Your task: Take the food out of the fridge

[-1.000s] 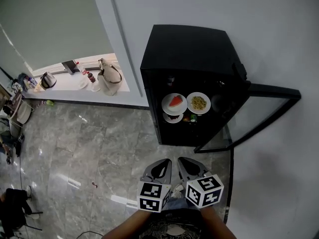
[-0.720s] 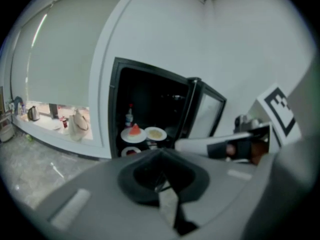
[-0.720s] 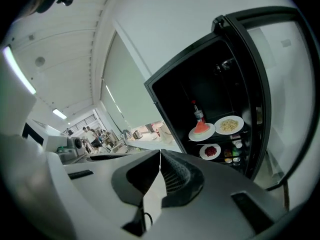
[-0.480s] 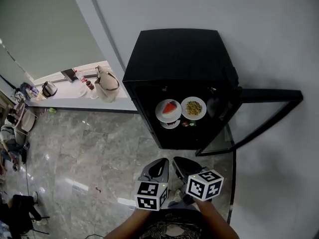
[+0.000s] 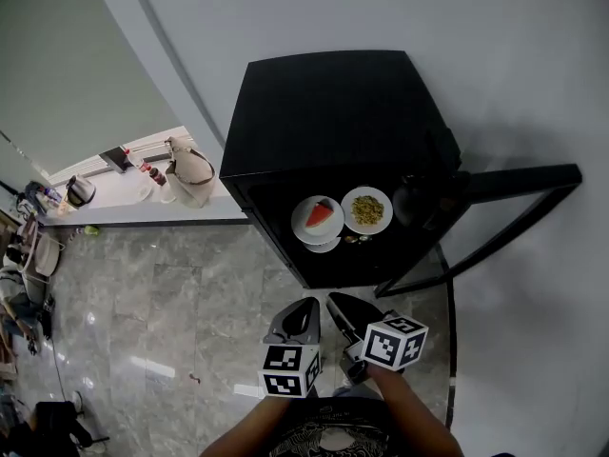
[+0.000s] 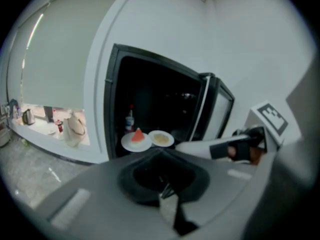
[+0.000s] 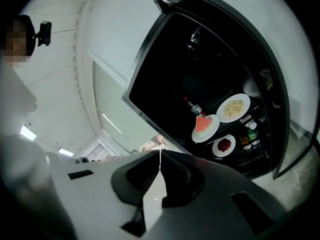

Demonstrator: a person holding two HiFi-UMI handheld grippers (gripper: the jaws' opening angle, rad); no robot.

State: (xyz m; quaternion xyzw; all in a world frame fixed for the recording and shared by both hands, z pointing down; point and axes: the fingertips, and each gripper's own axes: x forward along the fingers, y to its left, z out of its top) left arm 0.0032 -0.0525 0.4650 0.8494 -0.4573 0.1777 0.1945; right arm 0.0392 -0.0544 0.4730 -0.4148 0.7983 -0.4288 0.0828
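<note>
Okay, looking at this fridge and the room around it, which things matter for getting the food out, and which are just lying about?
For the job: fridge, its open door, watermelon plate, plate of yellow food, plate of red food on the shelf below, left gripper, right gripper.
Lying about: handbag, kettle, bottles, all on the ledge.

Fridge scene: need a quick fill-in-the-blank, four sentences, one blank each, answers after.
1. The door of the fridge stands ___.
2. In the head view, the plate with the watermelon slice sits to the ___ of the plate of pale yellow food.
3. The plate of dark red food sits on the shelf ___ those two.
4. The right tool has its jaws ___, nothing between them.

Missing words: open; left; below; shut
</note>
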